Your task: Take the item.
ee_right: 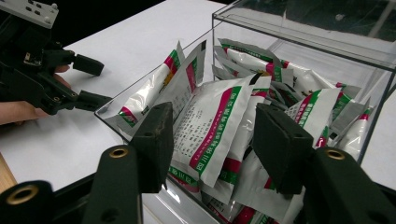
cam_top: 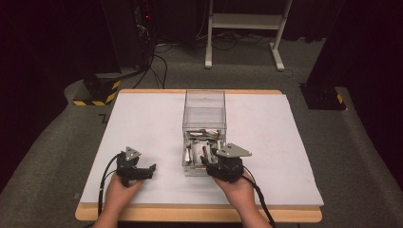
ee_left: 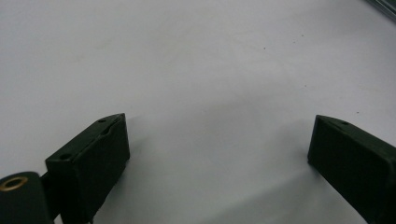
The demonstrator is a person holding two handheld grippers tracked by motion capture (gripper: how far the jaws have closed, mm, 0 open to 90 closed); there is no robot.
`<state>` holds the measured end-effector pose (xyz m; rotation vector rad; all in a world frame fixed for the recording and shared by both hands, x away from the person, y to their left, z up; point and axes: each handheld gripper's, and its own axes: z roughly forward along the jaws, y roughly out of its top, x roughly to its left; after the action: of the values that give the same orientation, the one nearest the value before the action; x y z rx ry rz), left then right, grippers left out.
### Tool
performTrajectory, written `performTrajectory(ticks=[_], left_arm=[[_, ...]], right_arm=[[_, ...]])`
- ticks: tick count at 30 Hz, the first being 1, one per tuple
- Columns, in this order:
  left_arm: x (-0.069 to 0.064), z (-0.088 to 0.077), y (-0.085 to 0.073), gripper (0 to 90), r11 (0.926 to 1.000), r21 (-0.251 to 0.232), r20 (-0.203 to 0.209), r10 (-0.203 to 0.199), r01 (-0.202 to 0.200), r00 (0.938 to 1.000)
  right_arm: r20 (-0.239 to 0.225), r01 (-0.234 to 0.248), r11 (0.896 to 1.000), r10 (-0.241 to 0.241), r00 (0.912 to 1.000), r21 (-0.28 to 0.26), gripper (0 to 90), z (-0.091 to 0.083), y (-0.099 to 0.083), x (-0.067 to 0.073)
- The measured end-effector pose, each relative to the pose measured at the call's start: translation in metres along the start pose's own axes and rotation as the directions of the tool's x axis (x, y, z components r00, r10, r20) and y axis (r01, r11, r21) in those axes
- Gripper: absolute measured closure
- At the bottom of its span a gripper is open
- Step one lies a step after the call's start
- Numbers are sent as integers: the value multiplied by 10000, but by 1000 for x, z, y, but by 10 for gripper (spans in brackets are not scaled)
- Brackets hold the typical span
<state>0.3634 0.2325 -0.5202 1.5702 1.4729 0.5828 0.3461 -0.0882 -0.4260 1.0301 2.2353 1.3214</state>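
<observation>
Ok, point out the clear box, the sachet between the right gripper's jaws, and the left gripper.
clear box (cam_top: pixel 204 102), high view, far wall.
sachet (ee_right: pixel 212 123), right gripper view, printed white face.
left gripper (cam_top: pixel 153 169), high view, between its fingertips.

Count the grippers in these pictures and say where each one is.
2. The left gripper rests on the white table, left of the clear box; the right gripper reaches over the box's sachets.

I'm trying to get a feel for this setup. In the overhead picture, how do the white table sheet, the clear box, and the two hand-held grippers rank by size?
1. White table sheet, by far the largest.
2. Clear box.
3. Right gripper and left gripper: they look about alike, so I won't rank them. Both sit nearer the camera than most of the box.
</observation>
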Motion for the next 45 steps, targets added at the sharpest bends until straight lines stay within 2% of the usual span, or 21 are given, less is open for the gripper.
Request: performTrajectory(ticks=[5,9,19,34,45], left_arm=[[0,0,0,59,10000,-17,-2,-26,26,10000],[-1,0,0,59,10000,-53,1,-70,70,10000],[-1,0,0,61,10000,-60,10,-67,67,10000],[0,0,0,65,10000,-21,40,5,-5,10000],[0,0,0,66,10000,-51,44,-17,17,10000]], right_arm=[[-73,3,10000,-3,10000,-37,603,0,-4,0],[-38,50,10000,-50,10000,-4,637,0,-6,0],[-90,-281,9996,280,9996,-40,730,-1,-10,-2],[-323,-204,9995,197,9993,-222,900,-2,-9,1],[-308,-172,9983,155,9994,-565,900,-7,-9,0]])
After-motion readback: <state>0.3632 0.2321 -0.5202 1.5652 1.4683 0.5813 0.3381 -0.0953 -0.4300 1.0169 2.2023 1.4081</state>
